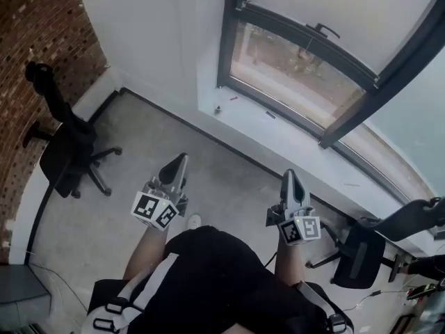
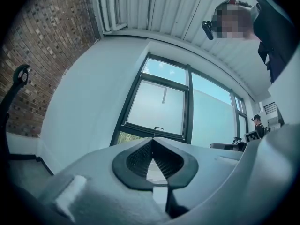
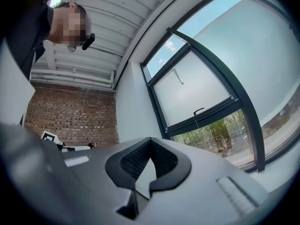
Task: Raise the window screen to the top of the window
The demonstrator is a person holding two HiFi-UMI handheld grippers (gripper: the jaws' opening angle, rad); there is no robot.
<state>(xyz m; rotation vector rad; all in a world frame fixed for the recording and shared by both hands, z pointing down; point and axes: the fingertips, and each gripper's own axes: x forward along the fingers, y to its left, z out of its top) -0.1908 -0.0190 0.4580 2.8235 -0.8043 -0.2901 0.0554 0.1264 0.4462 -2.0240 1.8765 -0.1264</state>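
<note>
The window [image 1: 327,68] has a dark frame, and its pale frosted screen [image 1: 348,12] covers the upper pane. The screen's dark bottom bar carries a small handle [image 1: 323,28]; below it the glass shows greenery outside. In the left gripper view the screen [image 2: 157,104] and handle [image 2: 159,128] lie straight ahead, well away. The right gripper view shows the screen [image 3: 192,90] and handle [image 3: 199,110] off to the right. My left gripper [image 1: 182,160] and right gripper [image 1: 288,176] both hang over the floor short of the sill, shut and empty.
A white sill [image 1: 278,141] runs under the window with small bits [image 1: 217,110] on it. A black office chair [image 1: 69,152] stands left by the brick wall [image 1: 35,61]. Another chair [image 1: 361,252] stands right, beside a desk edge [image 1: 417,218].
</note>
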